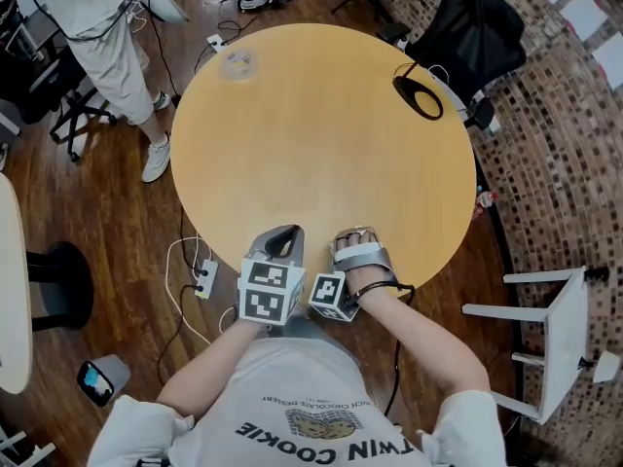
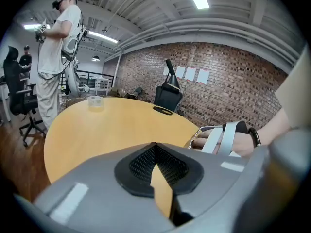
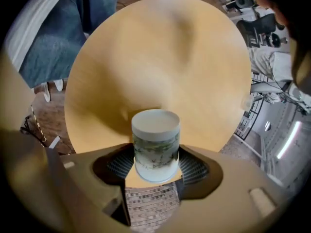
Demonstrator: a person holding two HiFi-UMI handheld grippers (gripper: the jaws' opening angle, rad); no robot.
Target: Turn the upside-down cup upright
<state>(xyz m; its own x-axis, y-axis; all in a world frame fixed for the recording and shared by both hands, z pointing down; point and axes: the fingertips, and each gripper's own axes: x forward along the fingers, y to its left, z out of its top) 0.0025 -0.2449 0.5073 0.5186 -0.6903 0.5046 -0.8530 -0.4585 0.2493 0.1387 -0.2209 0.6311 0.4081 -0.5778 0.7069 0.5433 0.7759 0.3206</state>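
Note:
A white cup (image 3: 155, 142) with a green leaf print sits between the jaws of my right gripper (image 3: 155, 161), which is shut on its sides. A flat white end of the cup faces up in the right gripper view, and the far end is hidden. In the head view the right gripper (image 1: 354, 244) hangs over the near edge of the round wooden table (image 1: 321, 144), and the hand and straps hide most of the cup. My left gripper (image 1: 282, 241) rests beside it at the table's edge. It is shut and holds nothing (image 2: 155, 147).
A clear glass (image 1: 237, 63) stands at the table's far left and a black ring-shaped thing (image 1: 419, 95) at the far right. A black office chair (image 1: 477, 37) is behind the table, a white chair (image 1: 555, 329) at the right. A person (image 1: 107, 27) stands at the far left.

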